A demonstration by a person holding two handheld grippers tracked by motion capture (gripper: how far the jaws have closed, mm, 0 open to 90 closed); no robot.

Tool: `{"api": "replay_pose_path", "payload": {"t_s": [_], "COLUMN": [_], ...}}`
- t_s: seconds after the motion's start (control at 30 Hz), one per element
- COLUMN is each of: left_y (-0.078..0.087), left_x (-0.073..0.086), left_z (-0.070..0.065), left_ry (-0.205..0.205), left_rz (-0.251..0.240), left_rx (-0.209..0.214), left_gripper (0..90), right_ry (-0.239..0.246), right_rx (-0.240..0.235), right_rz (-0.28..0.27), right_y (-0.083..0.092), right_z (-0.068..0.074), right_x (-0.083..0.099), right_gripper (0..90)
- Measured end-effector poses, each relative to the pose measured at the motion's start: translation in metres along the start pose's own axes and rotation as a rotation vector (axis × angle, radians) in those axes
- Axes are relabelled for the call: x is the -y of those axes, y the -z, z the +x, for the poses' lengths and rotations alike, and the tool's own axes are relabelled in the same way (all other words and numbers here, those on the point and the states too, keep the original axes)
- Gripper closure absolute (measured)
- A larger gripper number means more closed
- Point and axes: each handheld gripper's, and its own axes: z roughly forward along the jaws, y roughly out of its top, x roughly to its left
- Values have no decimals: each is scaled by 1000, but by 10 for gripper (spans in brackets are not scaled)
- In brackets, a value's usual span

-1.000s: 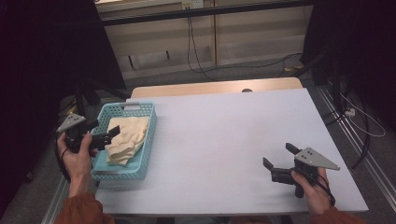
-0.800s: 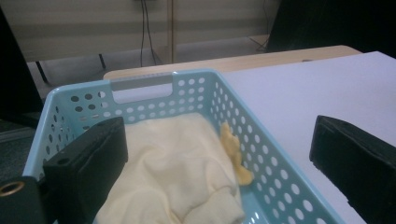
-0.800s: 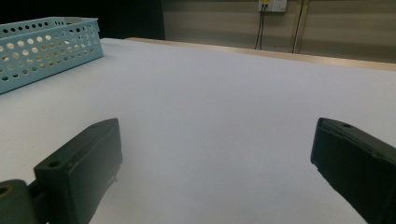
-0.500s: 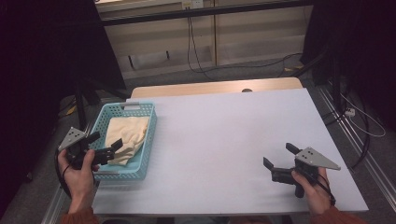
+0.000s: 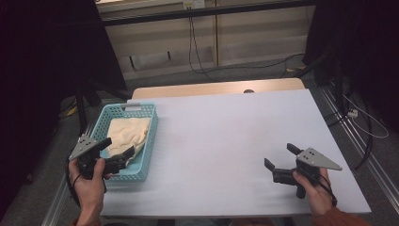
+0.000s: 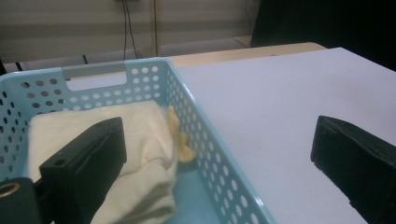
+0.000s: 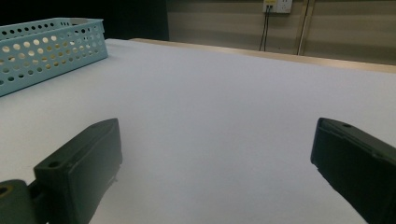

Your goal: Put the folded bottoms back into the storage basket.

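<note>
A white table (image 5: 226,141) stands before a beige wall with cables hanging down it, and at its left edge a light blue perforated basket (image 5: 146,141) lies with its long axis running away from the person, its handle cut-out at the far end. Inside it a folded cream cloth (image 5: 127,134) lies along the same axis, with the left gripper (image 5: 116,151) at the basket's near end, jaws wide apart and empty. Well to the right, the right gripper (image 5: 278,157) sits low over bare table near the front edge, jaws also apart, pointing left toward the basket
</note>
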Motion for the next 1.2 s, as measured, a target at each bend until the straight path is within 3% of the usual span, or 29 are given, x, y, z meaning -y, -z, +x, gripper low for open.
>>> {"api": "replay_pose_path", "payload": {"t_s": [0.1,0.53,0.7,0.9,1.0,1.03,1.2], "left_y": [-5,-23,-36,-53,-60,-64,-70], "left_x": [0,-3,-7,-11,-11,-10,-2], "left_z": [-8,-35,-49,-65,-71,-74,-80], "left_ry": [-20,-75,-86,-130,-140,-134,-122], "left_rz": [9,18,29,53,66,67,80], "left_rx": [38,85,134,176,186,204,212], "left_gripper": [35,34,34,34,34,34,35], "right_ry": [-2,5,1,0,3,3,5], "right_rx": [8,3,8,11,12,12,16], "right_rz": [-3,-3,-5,-6,-8,-7,-7], "right_y": [-1,0,1,1,2,3,5], "right_z": [-1,-1,-1,-1,-2,-1,-1], "right_x": [0,0,0,0,1,1,1], "right_gripper": [19,16,16,16,16,16,16]}}
